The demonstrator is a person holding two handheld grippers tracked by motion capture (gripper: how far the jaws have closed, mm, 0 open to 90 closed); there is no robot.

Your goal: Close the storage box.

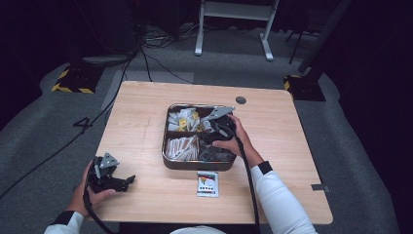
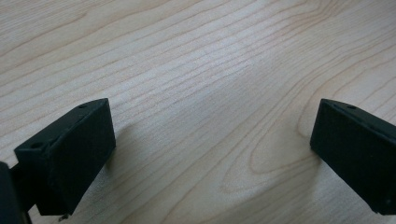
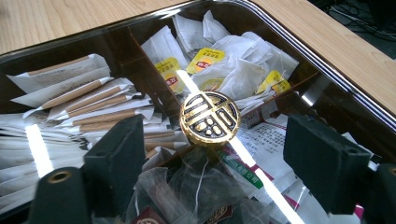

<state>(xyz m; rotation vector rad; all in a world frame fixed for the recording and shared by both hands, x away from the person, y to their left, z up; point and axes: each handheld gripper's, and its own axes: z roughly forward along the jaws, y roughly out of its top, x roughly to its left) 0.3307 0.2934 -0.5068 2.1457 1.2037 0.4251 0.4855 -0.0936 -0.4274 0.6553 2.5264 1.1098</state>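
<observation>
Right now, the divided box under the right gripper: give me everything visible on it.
The box is a dark, glossy, square tray with rounded corners, sitting flat mid-table. Cross dividers split it into four compartments, meeting at a round gold-and-black knob. The compartments hold yellow-tagged tea bags, paper-wrapped sticks, printed sachets and mesh tea bags. The right gripper hovers open over the knob; contact cannot be told.

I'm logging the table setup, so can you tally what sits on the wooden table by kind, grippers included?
Dark square compartment tray with metal rim, holding tea bags and sachets: 1
Flat white packet with red and dark print, lying in front of the tray: 1
Black two-jaw grippers, left gripper resting on the table, right gripper over the tray: 2
Total: 4
</observation>
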